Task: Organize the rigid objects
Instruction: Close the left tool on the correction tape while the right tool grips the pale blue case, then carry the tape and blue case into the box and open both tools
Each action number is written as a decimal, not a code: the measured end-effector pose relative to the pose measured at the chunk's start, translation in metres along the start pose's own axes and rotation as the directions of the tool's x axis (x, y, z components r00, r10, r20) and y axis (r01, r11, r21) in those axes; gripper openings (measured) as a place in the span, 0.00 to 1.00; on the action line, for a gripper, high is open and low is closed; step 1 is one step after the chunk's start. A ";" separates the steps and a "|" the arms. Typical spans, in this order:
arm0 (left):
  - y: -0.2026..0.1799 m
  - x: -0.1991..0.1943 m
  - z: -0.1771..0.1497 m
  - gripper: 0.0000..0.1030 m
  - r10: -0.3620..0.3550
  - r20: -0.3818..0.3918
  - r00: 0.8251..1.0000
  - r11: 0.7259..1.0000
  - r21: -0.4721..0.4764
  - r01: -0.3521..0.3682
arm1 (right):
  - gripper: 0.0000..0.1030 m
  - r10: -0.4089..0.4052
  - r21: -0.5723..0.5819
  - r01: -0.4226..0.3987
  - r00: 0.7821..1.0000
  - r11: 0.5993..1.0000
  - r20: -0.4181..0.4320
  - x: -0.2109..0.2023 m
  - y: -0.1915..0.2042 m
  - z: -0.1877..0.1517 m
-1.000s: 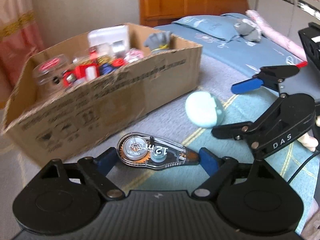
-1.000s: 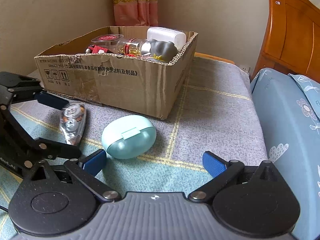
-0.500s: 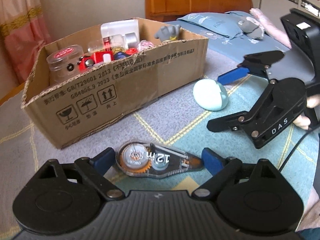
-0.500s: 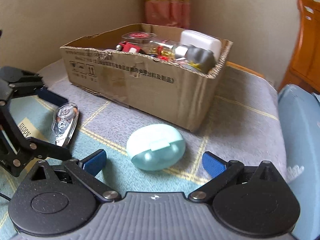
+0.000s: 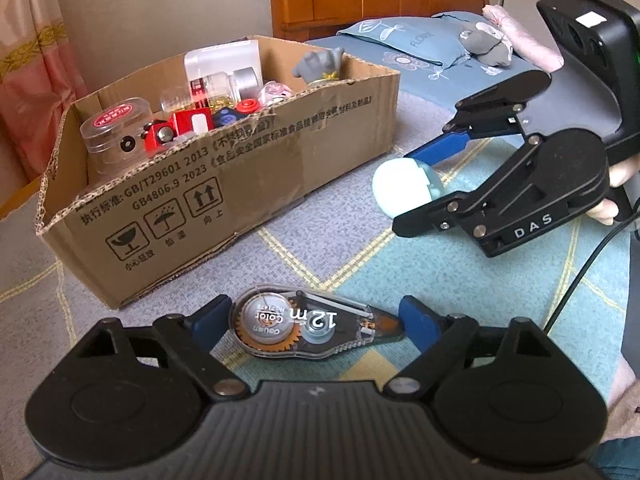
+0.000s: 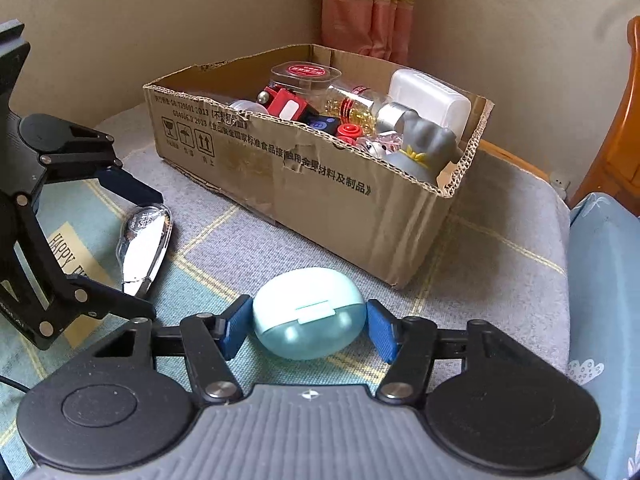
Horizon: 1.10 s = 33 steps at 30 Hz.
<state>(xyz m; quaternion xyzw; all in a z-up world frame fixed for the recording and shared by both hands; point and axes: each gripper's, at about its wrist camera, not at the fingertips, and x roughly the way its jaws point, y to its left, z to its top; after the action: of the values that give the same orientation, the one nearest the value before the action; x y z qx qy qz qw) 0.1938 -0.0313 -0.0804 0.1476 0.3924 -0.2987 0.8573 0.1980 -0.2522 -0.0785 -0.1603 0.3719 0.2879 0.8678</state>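
Two grasps are being set up: left tool [image 5: 312, 320] spread around the correction tape [image 5: 316, 326], right tool [image 6: 308, 330] bracketing the mint earbud case [image 6: 310, 314], contact unclear. Next: clench, lift, carry to the far cardboard box [image 6: 320, 184].

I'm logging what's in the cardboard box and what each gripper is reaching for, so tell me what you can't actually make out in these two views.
- Cardboard box floor: hidden by its near wall and the piled items, both views.
- Correction tape: far side hidden in the right wrist view behind the left gripper.
- Pale blue case: partly covered in the left wrist view by the right gripper; pad contact unclear.
- Small items behind the red toy: too small.
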 end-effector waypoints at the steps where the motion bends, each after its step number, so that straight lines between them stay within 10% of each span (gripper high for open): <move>1: 0.000 -0.002 0.001 0.87 0.001 0.000 1.000 1.000 0.002 -0.001 | 0.64 -0.001 0.001 0.001 1.000 1.000 -0.003 0.000 0.000 0.000; 21: 0.008 -0.059 0.038 0.87 0.079 0.057 0.995 0.997 0.001 -0.079 | 0.64 0.052 0.033 -0.053 0.998 0.998 0.018 -0.033 0.004 0.007; 33: 0.059 -0.066 0.095 0.87 0.218 0.125 0.968 0.974 -0.083 -0.209 | 0.64 0.078 0.018 -0.082 0.983 0.996 0.167 -0.078 -0.001 0.062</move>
<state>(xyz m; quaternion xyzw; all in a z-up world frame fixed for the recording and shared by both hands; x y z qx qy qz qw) 0.2531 -0.0055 0.0324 0.1389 0.3262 -0.2001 0.9134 0.1894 -0.2521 0.0202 -0.1102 0.3078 0.3303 0.8854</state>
